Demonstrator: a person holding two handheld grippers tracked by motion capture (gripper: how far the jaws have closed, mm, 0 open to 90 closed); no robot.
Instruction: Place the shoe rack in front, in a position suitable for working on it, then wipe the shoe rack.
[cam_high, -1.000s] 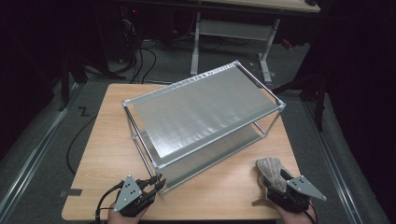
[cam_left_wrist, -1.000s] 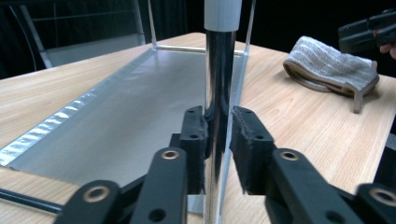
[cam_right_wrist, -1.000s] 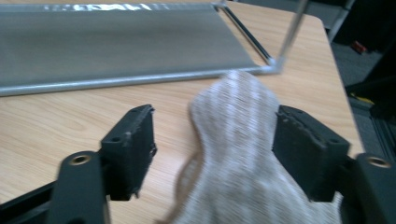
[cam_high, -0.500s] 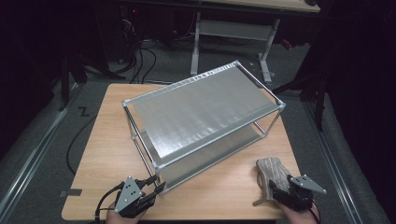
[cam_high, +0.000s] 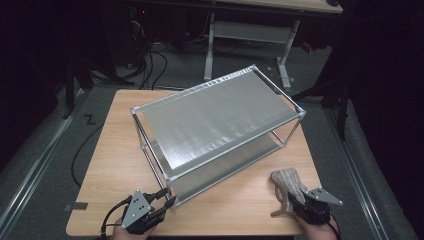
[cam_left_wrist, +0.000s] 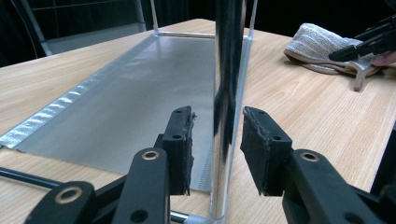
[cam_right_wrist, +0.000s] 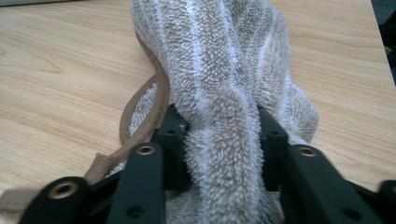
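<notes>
The right gripper has just dropped and closed its fingers on the striped towel lying on the desk, ready to lift. The left gripper has opened slightly, fingers straddling the rack's corner post without touching.

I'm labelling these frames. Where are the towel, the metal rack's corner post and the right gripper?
towel (cam_right_wrist: 224, 60), right gripper view, its striped pile.
corner post (cam_left_wrist: 227, 93), left gripper view, its shiny shaft between the jaws.
right gripper (cam_high: 300, 198), high view, its jaws on the towel.
</notes>
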